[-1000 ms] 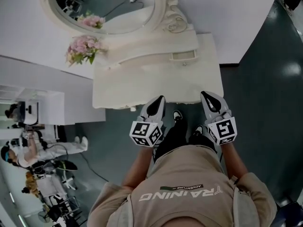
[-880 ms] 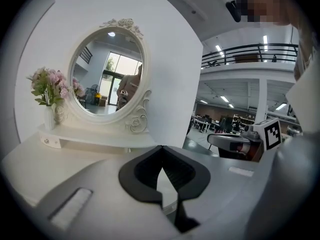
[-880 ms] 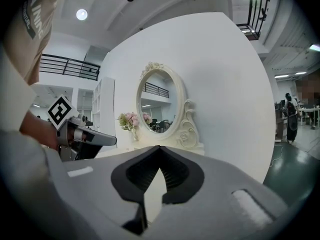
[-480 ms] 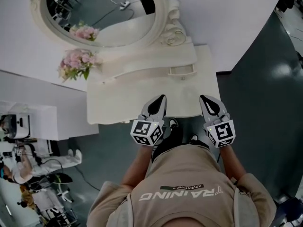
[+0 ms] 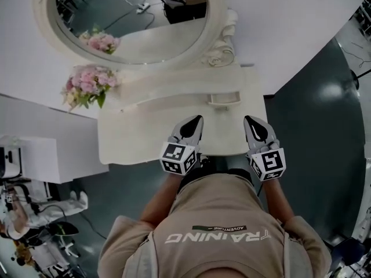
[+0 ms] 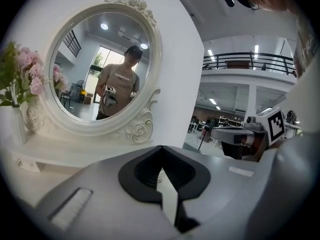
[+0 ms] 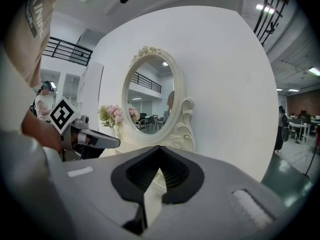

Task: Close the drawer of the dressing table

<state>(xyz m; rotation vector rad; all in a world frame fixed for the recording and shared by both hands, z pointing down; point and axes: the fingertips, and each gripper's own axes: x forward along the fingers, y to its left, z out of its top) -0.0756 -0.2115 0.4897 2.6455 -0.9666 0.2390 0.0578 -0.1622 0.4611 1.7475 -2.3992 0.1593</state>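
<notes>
The small drawer (image 5: 224, 98) is jutting from the dressing table's (image 5: 133, 138) raised shelf at centre frame in the head view. The left gripper (image 5: 196, 120) and right gripper (image 5: 251, 120) are hovering just below it, jaws pressed together, empty. Only the left gripper view is showing the person reflected in the oval mirror (image 6: 102, 69).

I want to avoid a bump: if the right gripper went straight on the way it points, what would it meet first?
Probably the carved foot of the mirror frame, straight ahead of the right gripper, jaws shut; the drawer sits just left. Depth is unclear.
</notes>
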